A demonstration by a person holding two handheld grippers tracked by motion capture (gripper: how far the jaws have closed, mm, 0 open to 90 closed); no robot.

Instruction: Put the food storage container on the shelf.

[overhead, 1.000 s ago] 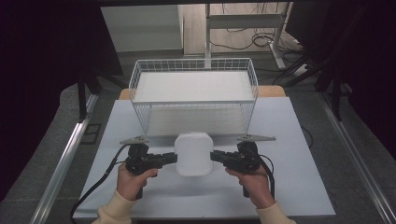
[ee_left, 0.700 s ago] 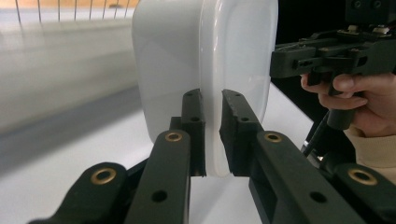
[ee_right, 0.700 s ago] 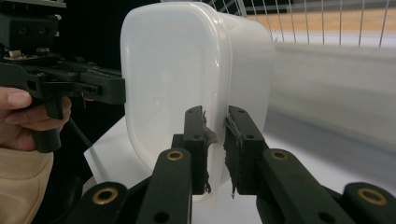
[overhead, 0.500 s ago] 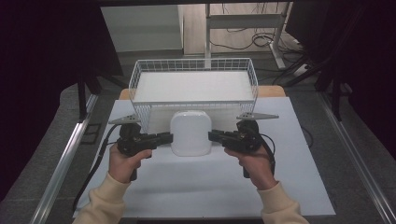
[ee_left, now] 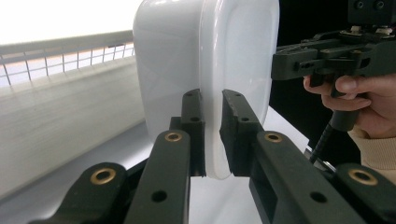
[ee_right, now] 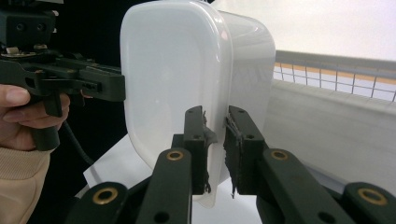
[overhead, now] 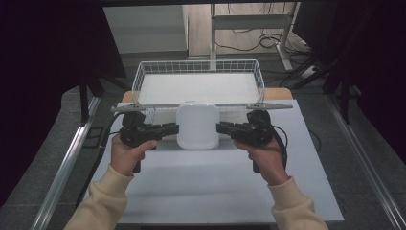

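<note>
While the person's hands come in from the near edge, the left gripper (overhead: 173, 129) and the right gripper (overhead: 221, 128) each clamp a side rim of the white plastic container (overhead: 198, 125), holding it above the table (overhead: 201, 187), just before the white wire basket (overhead: 143, 81) beyond.

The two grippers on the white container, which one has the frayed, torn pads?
The right gripper: torn black padding hangs off its jaws where they pinch the rim of the white container. The left gripper grips the opposite rim with clean, smooth pads.
</note>
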